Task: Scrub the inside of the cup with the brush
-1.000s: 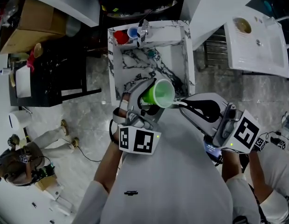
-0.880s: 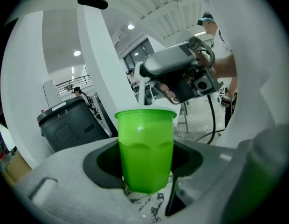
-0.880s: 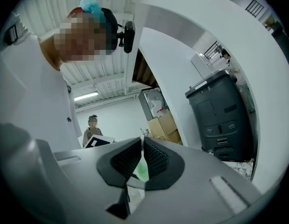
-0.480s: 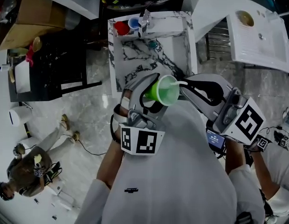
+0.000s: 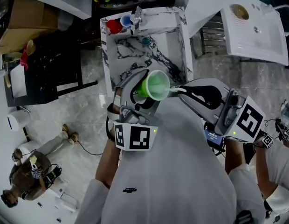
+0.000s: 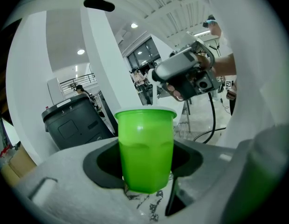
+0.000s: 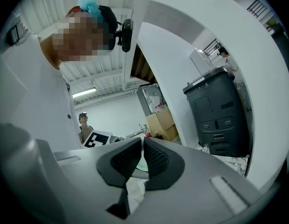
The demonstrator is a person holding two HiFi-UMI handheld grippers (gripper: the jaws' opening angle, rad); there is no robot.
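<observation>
We take the marble sink [image 5: 182, 55] as our landmark. On its far rim we see a red cup [image 5: 113, 26] and a blue cup [image 5: 126, 20] side by side, just left of the faucet [image 5: 136, 17], and a small teal thing [image 5: 145, 41] lies in its basin. Right of the sink stands a white washbasin [image 5: 254, 29]; left of it, a cardboard box [image 5: 21, 20]. Well below and to its left, a person [image 5: 23, 183] stands on the floor.

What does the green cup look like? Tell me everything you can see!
The cup is bright green, plastic by the look, with a thin flared rim and sides narrowing to the base. The left gripper clamps it on both sides between its jaws, up in the air, tipped so its open mouth turns toward the right gripper. A thin white brush handle from that gripper reaches its rim.
</observation>
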